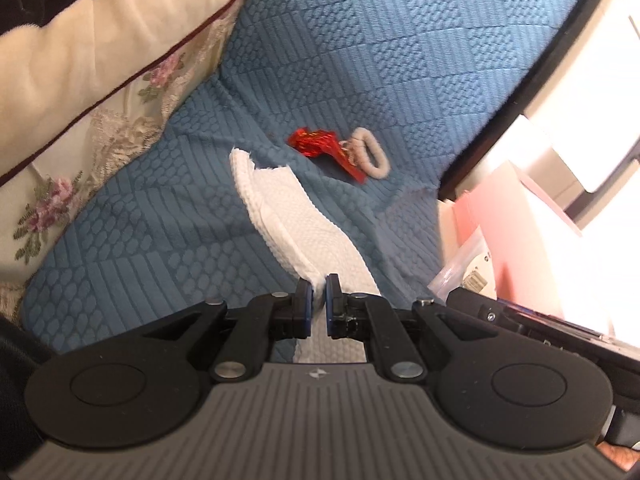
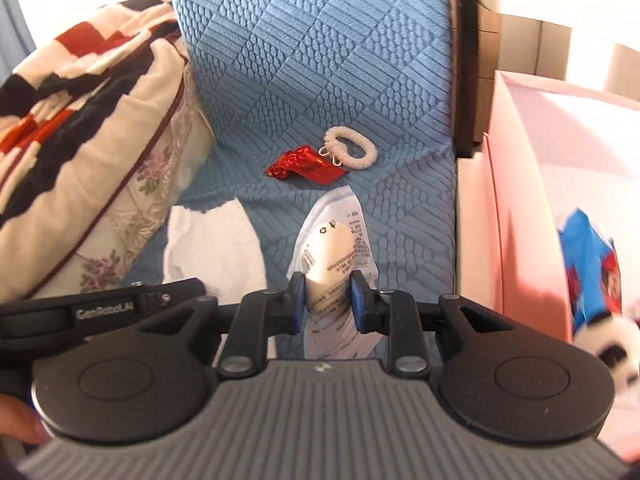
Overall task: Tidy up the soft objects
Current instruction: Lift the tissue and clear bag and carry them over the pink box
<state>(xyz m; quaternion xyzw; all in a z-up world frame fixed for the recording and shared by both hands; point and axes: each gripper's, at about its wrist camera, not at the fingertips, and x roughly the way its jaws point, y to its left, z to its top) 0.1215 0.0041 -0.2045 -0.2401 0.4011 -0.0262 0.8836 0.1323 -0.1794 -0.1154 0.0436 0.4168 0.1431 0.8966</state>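
over blue sofa cover (image 1: 360,60), left gripper (image 1: 318,284) pinching white cloth (image 1: 288,216), right gripper (image 2: 326,284) clamping packet (image 2: 332,256)

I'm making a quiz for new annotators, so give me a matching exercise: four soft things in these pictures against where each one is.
Things:
1. white textured paper towel
2. clear plastic packet with a cream item inside
3. fluffy white hair tie
4. shiny red foil wrapper

Places:
A. pinched in the right tool
B. lying on the blue quilted cover, beside the hair tie
C. pinched in the left tool
D. lying on the blue cover, nearest the pink box

Pairs: 1-C, 2-A, 3-D, 4-B
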